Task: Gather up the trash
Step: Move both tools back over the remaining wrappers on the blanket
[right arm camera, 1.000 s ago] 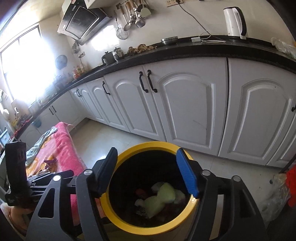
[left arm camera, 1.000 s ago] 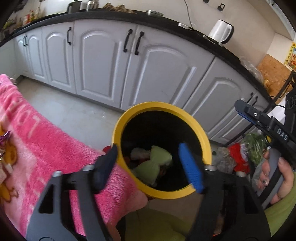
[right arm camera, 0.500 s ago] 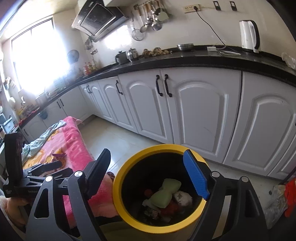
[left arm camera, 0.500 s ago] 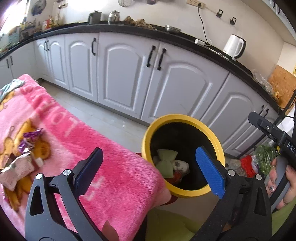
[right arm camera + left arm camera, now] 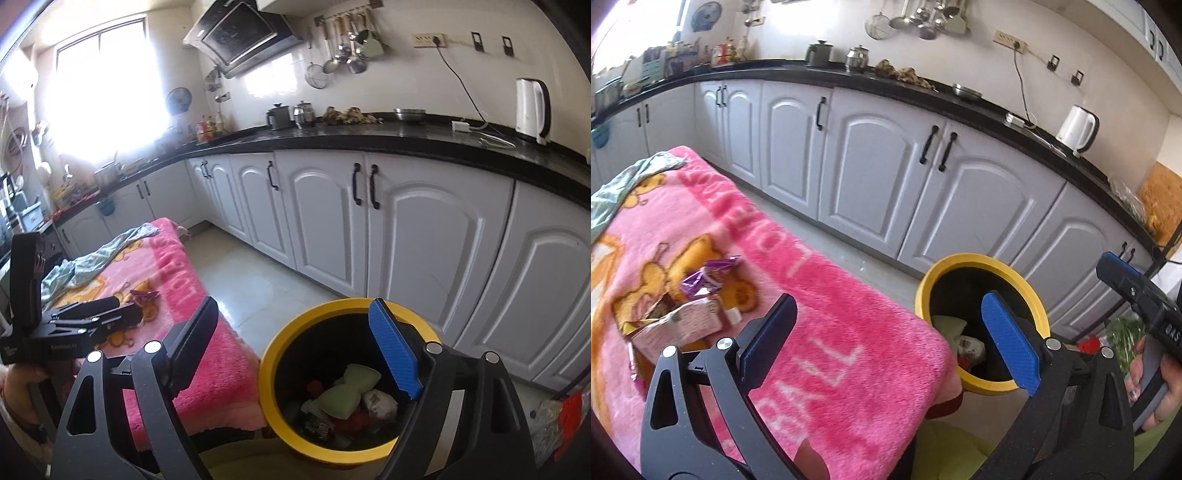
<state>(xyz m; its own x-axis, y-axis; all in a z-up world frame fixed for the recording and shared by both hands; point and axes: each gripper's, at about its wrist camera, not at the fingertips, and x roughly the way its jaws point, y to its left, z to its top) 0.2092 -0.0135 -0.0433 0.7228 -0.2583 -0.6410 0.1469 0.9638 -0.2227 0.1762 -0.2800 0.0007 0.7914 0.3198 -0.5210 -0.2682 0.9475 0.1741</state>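
Through the left wrist view, our left tool (image 5: pixel 886 339) hangs with its jaws spread wide and nothing between them, over the near edge of the pink blanket (image 5: pixel 827 314). The trash pile (image 5: pixel 683 314) lies to the left of the tool and a little farther off: a crumpled purple wrapper (image 5: pixel 709 275) at its far side and a torn pinkish carton (image 5: pixel 679 325) below it, which runs roughly left to right. A thin pink stick lies at the pile's near left edge; we cannot tell what it is. The yellow-rimmed bin (image 5: pixel 979 258) stands on the floor to the right, just beside the blanket's corner, with a pale green piece and other scraps already inside. We judge that the next pick asks the left tool to swing left and drop onto the pile.

Through the right wrist view, our right tool (image 5: pixel 295 350) is also spread wide and carries nothing. It hovers above the bin (image 5: pixel 269 373), whose contents show a green sponge-like piece (image 5: pixel 347 393), a white crumpled wad and red bits. The left tool (image 5: pixel 92 314) appears at the far left over the blanket (image 5: pixel 192 295), close to the purple wrapper (image 5: pixel 144 295). A pale blue cloth (image 5: pixel 96 258) lies farther along the blanket. The left tool is plainly the nearer one to the remaining trash; the right is well apart from it.
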